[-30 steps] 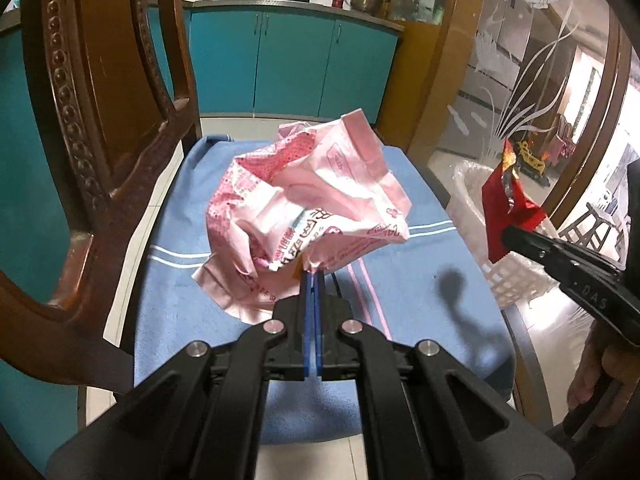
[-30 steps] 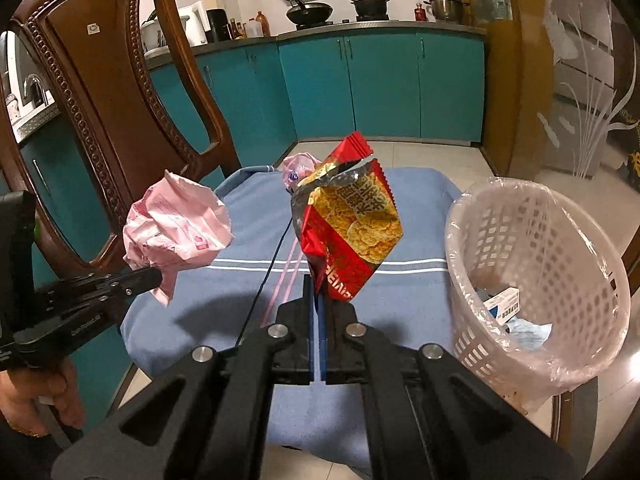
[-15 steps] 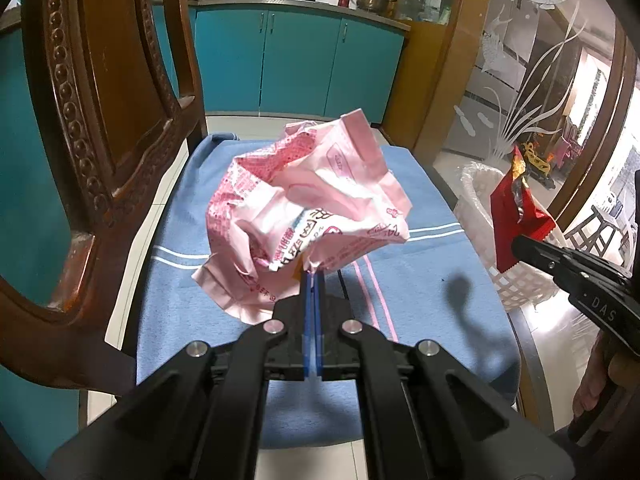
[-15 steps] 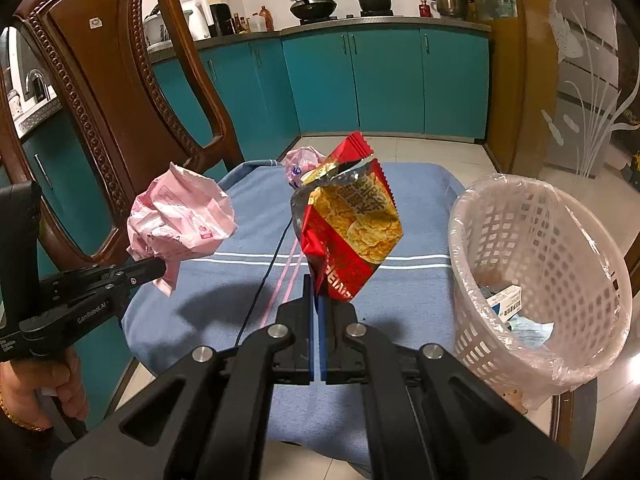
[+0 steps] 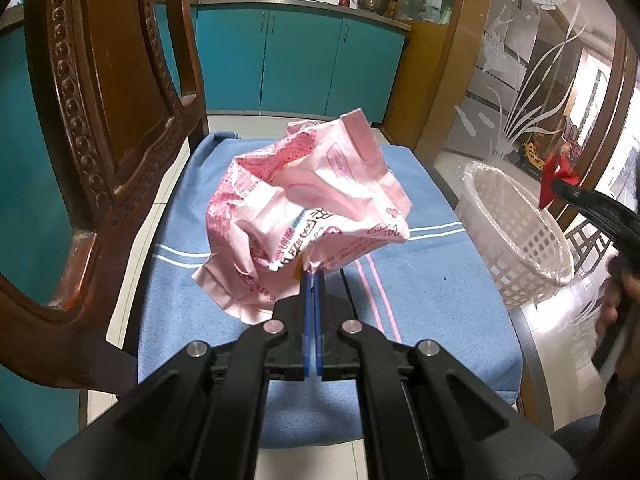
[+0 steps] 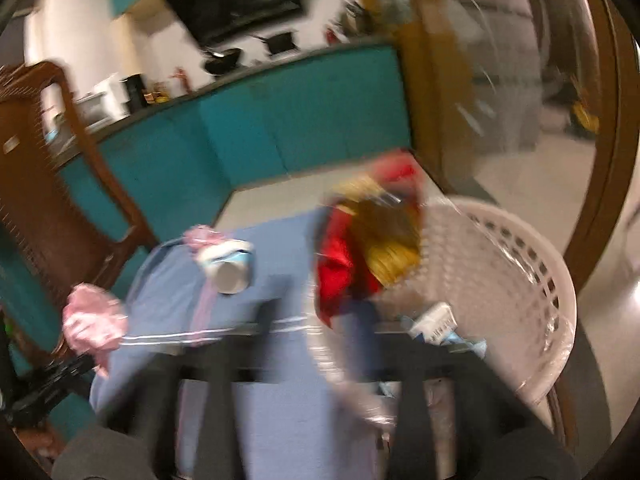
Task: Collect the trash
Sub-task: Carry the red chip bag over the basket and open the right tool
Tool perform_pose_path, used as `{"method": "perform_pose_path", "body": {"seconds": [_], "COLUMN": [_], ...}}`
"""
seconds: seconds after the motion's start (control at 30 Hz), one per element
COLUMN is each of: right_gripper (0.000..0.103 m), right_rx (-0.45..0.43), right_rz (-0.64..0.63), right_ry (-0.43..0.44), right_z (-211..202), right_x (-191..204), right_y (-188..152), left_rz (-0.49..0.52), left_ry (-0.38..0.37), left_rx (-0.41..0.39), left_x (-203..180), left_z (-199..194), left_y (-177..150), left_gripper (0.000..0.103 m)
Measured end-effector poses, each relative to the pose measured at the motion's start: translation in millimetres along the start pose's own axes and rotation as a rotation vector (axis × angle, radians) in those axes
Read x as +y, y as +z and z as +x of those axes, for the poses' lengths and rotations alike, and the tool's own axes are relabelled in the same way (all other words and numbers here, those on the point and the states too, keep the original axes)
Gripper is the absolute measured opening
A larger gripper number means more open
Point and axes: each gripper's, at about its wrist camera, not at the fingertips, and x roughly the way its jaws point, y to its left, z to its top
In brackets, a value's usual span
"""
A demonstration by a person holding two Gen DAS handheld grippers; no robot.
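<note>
Trash basket [image 6: 520, 280], white and lined with plastic, stands off the right edge of the blue cloth [image 5: 440, 300], ahead and right of the right gripper [image 6: 320, 332]. Its jaws have just been opening and stand spread; the red snack bag [image 6: 360, 248] hangs between them over the near rim, likely dropping in, though blur hides whether a pad still touches it. The pink wrapper [image 5: 304, 208] sits just beyond the left gripper [image 5: 312, 280], pinched by pressed-together jaws, well left of the basket, so the right hand is nearer.
</note>
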Motion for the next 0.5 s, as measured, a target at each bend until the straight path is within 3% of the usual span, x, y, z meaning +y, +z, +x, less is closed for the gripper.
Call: {"method": "perform_pose_path", "body": {"seconds": [0.13,0.2,0.3,0.5], "right_gripper": [0.071,0.080,0.087,0.088], "right_rx": [0.010,-0.063,-0.183,-0.302], "right_rz": [0.146,0.197,0.205,0.269], "right_ry": [-0.021,-0.013,-0.069,-0.119], "right_z": [-1.6,-23.3,-52.5,-71.9], "right_x": [-40.5,-48.0,-49.4,-61.6], "right_y": [4.7,7.0,7.2,8.0], "left_rz": [0.018,0.028,0.065,0.184], "left_ry": [-0.002,-0.011,-0.031,-0.134], "left_rx": [0.005,0.005,0.003,0.026], "left_x": [-5.3,-9.8,-25.2,-107.5], "left_z": [2.9,3.4,3.7,23.0], "left_y": [-0.3,0.1,0.2,21.2], "left_gripper": [0.002,0.002,0.002,0.003]}}
